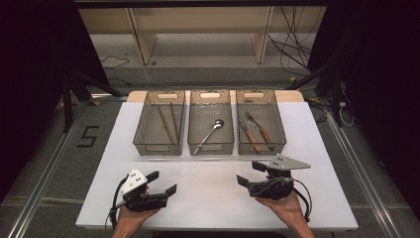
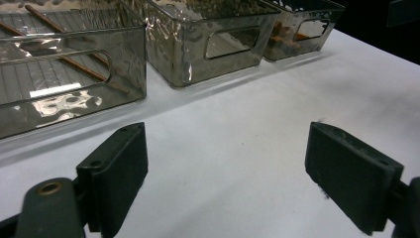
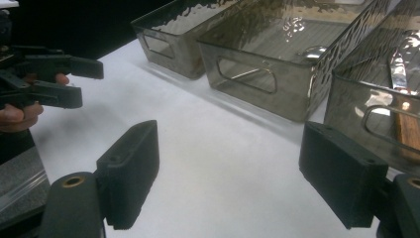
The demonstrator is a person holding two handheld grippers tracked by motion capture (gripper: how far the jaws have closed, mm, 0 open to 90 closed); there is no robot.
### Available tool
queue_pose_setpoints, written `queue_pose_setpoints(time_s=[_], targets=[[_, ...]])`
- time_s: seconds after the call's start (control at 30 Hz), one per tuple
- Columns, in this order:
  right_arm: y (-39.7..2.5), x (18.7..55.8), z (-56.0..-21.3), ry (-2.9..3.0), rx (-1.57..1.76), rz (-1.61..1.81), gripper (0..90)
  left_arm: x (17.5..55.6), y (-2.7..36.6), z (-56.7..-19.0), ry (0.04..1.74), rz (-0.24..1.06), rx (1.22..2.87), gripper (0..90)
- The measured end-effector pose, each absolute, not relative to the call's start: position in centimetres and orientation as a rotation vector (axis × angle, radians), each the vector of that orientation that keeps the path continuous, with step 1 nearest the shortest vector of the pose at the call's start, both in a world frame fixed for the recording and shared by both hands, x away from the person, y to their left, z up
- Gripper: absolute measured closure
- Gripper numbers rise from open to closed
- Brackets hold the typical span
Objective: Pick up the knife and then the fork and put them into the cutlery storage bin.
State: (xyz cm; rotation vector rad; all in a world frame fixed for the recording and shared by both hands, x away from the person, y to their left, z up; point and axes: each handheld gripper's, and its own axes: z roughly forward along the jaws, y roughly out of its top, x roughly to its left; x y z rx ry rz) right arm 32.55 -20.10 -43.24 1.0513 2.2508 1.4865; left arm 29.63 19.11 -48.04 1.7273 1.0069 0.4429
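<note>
Left gripper (image 1: 165, 182) held low over the near left part of the white table (image 1: 208, 198), jaws spread wide and empty — bare tabletop between them in the left gripper view. Right gripper (image 1: 250, 173) held over the near right part, jaws likewise wide apart, gripping nothing. Beyond both, three smoky clear bins in a row across the middle of the table: left bin (image 1: 159, 124) with a pair of brown chopsticks (image 1: 167, 121) lying lengthwise, middle bin (image 1: 211, 121) with a metal spoon (image 1: 210, 134) laid slantwise, bowl toward the far end, right bin (image 1: 260, 121) with a wooden-handled knife (image 1: 249, 134) and fork (image 1: 260, 128) side by side. Both grippers apart from the bins, near their front walls — touching none.
</note>
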Motion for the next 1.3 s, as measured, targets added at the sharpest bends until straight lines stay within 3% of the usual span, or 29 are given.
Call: queue_pose_setpoints(time_s=[0.63,1.3], targets=[[-21.8,30.4,-46.0,2.219,1.048,1.505,19.8,29.6,19.0,-48.0,0.991,0.43,1.743,16.5],[-22.5,30.4,-46.2,2.19,1.059,1.514,19.5,29.7,18.9,-48.1,0.986,0.424,1.754,16.4]])
